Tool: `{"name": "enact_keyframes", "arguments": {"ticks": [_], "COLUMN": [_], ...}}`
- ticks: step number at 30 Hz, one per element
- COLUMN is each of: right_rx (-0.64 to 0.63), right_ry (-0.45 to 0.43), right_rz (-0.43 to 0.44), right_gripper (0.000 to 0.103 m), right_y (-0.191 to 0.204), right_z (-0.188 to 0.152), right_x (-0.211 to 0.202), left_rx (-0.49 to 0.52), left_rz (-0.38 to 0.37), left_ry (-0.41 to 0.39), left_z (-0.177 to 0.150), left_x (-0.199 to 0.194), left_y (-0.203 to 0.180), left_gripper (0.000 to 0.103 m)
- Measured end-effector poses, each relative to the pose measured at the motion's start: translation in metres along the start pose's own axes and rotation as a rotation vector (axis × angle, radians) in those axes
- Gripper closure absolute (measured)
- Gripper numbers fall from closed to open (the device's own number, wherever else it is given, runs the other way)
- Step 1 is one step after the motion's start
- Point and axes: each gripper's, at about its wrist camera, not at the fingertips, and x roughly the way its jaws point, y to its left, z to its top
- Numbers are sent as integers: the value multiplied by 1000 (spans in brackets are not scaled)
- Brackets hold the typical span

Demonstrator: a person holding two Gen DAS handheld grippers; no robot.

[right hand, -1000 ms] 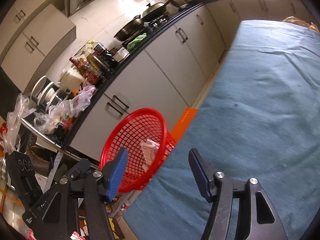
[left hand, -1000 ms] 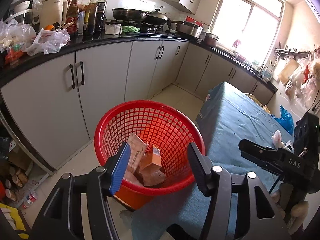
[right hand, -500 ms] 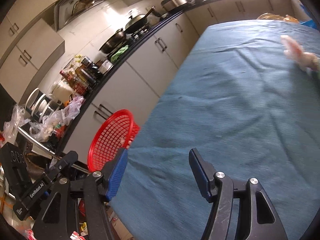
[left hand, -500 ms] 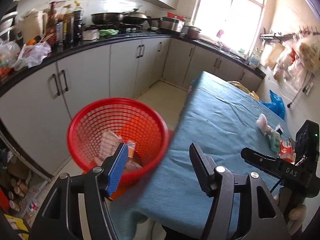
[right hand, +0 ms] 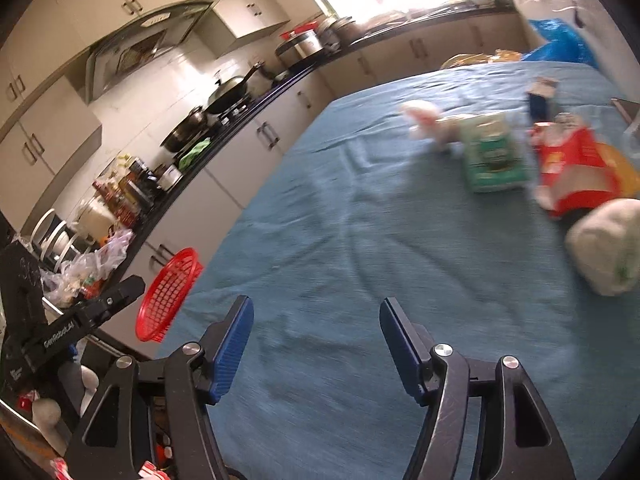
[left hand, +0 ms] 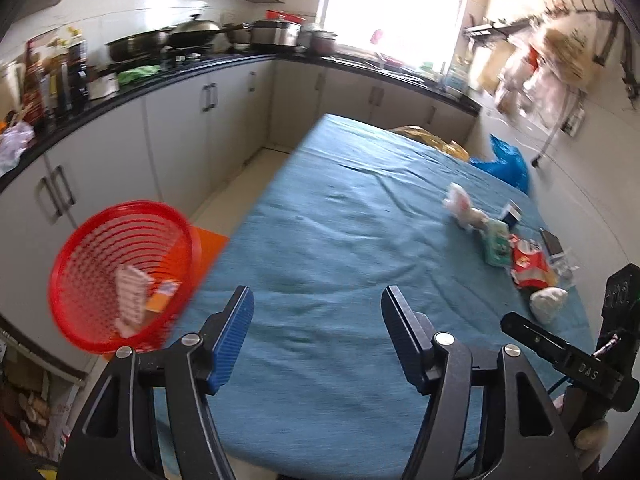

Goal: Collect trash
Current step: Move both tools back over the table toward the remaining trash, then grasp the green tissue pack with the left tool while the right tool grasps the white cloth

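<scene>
Both grippers, left (left hand: 316, 324) and right (right hand: 316, 326), have just been widening and are half-open and empty over the blue cloth (left hand: 340, 240); trash pile (right hand: 560, 160) sits far right, basket (left hand: 120, 272) left off the table edge, so a hasty grab risks snagging cloth or knocking wrappers off.

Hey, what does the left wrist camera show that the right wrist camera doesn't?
Only the left wrist view looks into the red basket and shows cartons inside.

Only the right wrist view shows the range hood and the upper cabinets flanking it.

Both show the blue-covered table, the green packet, the red wrapper, the white wad and open, empty hand-held gripper fingers.
</scene>
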Motion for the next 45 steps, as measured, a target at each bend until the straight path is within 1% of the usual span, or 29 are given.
{"name": "enact_keyframes", "arguments": {"ticks": [4,10,12,14,16,18,21,25,27,31,36,37,40,45], "right_rx": [29,86,106,123,142,152,154,166,171,182,171,168,151,148], "right_ry": [-33,-73,-88,-97,-109,-123,-133,-113,-98,-76,-66,-63,-62,-62], "right_rz": [-40,-109,-145,-178,-204,-231,-278,-278,-271,-249,-239,-239,-247,-256], "right_gripper": [32,30,29,29,29,25,25,25,25,25,25,25,25,25], "right_y": [-30,-77,-93,-105,-116,-125,-134,-143,-145,-150,-150,-149,-146,-144], "right_z": [0,-1,0,2,6,12,19,29,32,35,34,33,32,31], "right_x": [-29,-67,-78,-85,-90,-93,-90,-72,-62,-51,-43,-42,-41,-40], "left_rx": [55,160,180,199,225,249,276,260,250,283,297,302,320,315], "left_rz": [-38,-73,-100,-125,-146,-158,-191,-222,-217,-183,-181,-178,-161,-131], "left_ry": [28,62,79,93,106,118,143,200,212,192,221,218,218,255], "left_z": [1,7,10,15,21,25,31,41,45,51,54,55,56,53], "left_x": [15,36,43,50,60,70,90,124,139,163,193,198,211,234], "left_y": [-34,-82,-95,-110,-128,-145,-170,-196,-205,-228,-253,-258,-268,-276], "left_gripper": [38,37,36,33,32,31,31,31,31,31,31,30,21,21]}}
